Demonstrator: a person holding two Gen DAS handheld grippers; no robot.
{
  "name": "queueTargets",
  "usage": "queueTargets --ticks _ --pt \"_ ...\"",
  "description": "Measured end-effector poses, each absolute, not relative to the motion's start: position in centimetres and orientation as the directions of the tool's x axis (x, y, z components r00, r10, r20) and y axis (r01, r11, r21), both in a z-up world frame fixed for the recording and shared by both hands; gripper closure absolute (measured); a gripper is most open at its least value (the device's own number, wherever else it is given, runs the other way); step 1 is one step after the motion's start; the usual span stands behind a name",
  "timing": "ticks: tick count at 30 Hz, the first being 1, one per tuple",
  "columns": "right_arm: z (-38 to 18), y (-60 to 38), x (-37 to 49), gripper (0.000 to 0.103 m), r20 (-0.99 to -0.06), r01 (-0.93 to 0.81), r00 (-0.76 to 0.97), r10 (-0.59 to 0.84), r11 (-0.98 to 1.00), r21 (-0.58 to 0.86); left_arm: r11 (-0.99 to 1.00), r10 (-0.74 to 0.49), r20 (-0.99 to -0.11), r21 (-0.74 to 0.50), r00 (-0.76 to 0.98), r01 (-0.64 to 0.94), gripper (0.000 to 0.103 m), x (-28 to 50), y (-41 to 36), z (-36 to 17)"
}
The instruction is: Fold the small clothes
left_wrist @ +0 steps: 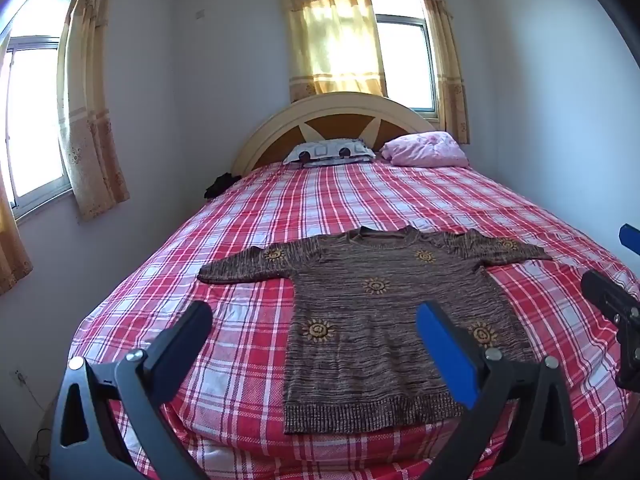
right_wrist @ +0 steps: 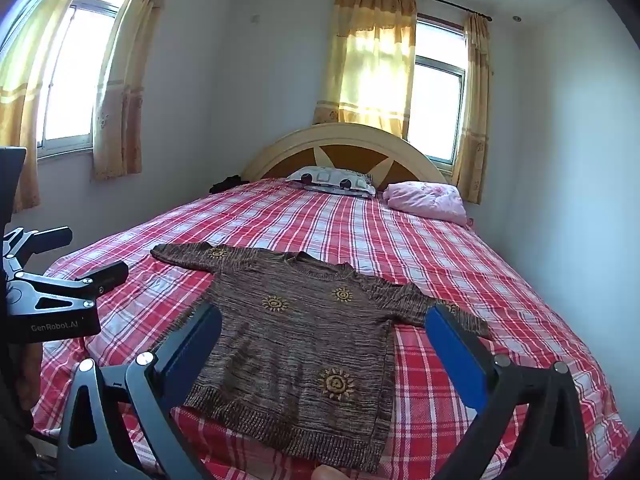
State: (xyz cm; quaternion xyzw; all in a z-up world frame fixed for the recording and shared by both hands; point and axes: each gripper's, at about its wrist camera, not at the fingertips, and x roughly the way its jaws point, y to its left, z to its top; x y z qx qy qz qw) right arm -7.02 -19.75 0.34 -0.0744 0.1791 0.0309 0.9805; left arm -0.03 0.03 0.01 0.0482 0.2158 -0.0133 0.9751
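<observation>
Fingers point(left_wrist: 448, 344) of both grippers spread wide, empty, sweater point(left_wrist: 376, 320) flat near bed point(left_wrist: 240, 360) edge, seemingly untouched

Both wrist views look slightly down from the foot of the bed point(left_wrist: 248, 216), sharing the sweater point(left_wrist: 360, 320).

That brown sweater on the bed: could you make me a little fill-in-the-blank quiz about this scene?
1. The brown sweater lies spread flat on a red ____ bedsheet.
2. Its pattern is yellow ____ shapes.
3. Both the left gripper and right gripper have their jaws ____.
4. By the headboard, the pink pillow lies to the ____ of the patterned pillow.

Answers: plaid; sun; open; right
</observation>
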Motion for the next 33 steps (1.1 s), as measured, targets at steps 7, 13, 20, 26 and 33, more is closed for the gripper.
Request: queueTargets --ticks 7,13,20,26,33 --pt "0.2 -19.8 -6.9 0.001 -0.349 -0.085 0.937 0.027 0.985 -0.152 0.996 -0.005 -0.445 0.082 0.896 0.047 0.000 0.4 0.0 -0.7" --pt "0.4 -19.7 -7.2 0.001 -0.346 -0.080 0.938 0.025 0.986 -0.146 0.995 -0.008 -0.442 0.083 0.897 0.050 0.000 0.3 0.3 -0.6" --pt "-0.3 -19.9 -6.9 0.001 -0.349 -0.079 0.937 0.024 0.986 -0.144 0.995 0.000 -0.442 0.086 0.897 0.043 0.000 0.2 0.1 -0.3" --pt "-0.8 -20.3 -6.6 0.001 -0.355 -0.077 0.935 0.022 0.987 -0.141 0.995 0.003 -0.442 0.090 0.897 0.041 0.000 0.4 0.0 -0.2" --pt "-0.5 -20.4 -6.5 0.001 -0.361 -0.074 0.932 0.018 0.987 -0.143 0.996 0.004 -0.441 0.082 0.897 0.036 0.000 0.4 0.2 -0.1"
